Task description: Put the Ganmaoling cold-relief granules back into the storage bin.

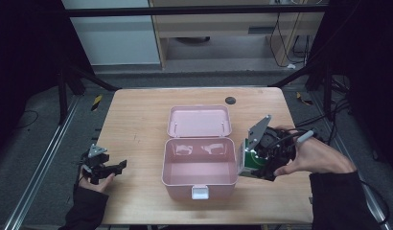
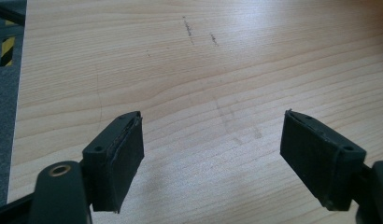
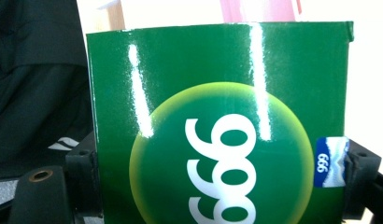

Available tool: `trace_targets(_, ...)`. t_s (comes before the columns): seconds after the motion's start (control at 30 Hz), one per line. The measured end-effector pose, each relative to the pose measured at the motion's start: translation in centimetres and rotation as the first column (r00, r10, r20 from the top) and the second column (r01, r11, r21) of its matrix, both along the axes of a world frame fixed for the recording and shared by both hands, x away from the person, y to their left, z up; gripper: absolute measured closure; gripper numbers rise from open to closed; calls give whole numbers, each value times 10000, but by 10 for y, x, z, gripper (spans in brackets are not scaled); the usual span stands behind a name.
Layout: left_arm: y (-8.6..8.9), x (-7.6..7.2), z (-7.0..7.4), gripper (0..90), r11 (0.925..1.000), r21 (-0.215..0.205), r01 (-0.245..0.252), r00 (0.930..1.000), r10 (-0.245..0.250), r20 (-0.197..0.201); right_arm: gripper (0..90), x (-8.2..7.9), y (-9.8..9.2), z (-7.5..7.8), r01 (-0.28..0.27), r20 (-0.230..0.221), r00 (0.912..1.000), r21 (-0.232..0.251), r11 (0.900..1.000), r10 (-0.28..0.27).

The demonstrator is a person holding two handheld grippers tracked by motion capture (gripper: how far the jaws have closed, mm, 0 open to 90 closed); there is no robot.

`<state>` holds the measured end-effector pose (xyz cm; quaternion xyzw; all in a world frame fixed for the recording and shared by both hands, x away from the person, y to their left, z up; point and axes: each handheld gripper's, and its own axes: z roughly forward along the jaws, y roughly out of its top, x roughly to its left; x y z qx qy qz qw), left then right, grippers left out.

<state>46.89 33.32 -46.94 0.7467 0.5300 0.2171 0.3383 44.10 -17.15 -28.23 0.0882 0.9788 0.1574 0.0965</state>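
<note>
High view first: pink case (image 1: 199,165) sits open mid-table, right gripper (image 1: 254,160) pinching a green box (image 1: 246,162) just beside its right wall. Left gripper view: left gripper (image 2: 212,154) spread wide over bare table (image 2: 189,70). Right gripper view: jaws clamp the box (image 3: 217,126) by both sides.

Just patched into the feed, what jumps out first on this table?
The open pink box at the table's centre, lid folded back and nothing visible inside. Just right of it, the right tongs clamp a glossy green carton printed with white numerals. The left tongs sit open over bare wood near the left edge.
</note>
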Motion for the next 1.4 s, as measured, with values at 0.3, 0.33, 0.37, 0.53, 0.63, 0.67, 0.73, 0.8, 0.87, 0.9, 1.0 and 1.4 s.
trace_targets(0.3,0,0,0,210,10000,-31,-12,10000,12,13,159,10,18,5,-294,106,9995,-25,9996,295)
trace_targets(0.33,0,0,0,210,10000,-18,-13,10000,14,7,159,11,20,5,-337,115,9994,-20,9994,337)
trace_targets(0.37,0,0,0,210,10000,-19,-12,10000,12,5,159,12,22,6,-388,113,9992,-4,9992,388)
trace_targets(0.53,0,0,0,210,10000,-11,10,10000,-10,7,159,17,31,8,-538,140,9985,35,9985,538)
trace_targets(0.63,0,0,0,210,10000,-9,21,10000,-21,13,159,20,37,8,-645,178,9978,9,9979,645)
trace_targets(0.67,0,0,0,210,10000,-15,14,10000,-14,14,159,21,39,8,-679,155,9976,35,9977,678)
trace_targets(0.73,1,0,0,210,10000,-35,6,10000,-6,20,158,23,45,7,-777,183,9968,43,9970,776)
trace_targets(0.8,1,0,0,210,10000,-36,7,10000,-7,22,158,24,47,7,-830,160,9964,97,9965,828)
trace_targets(0.87,1,0,0,210,10000,-39,11,10000,-11,20,159,26,52,7,-888,161,9959,95,9960,886)
trace_targets(0.9,1,0,0,210,10000,-31,17,10000,-17,11,159,27,53,6,-945,165,9954,111,9955,943)
trace_targets(1.0,1,0,0,210,10000,-55,11,10000,-11,20,158,30,61,5,-1052,81,9944,108,9944,1052)
trace_targets(1.4,1,0,1,210,10000,-55,23,10000,-22,30,159,42,82,-10,-1258,-258,9917,52,9920,1259)
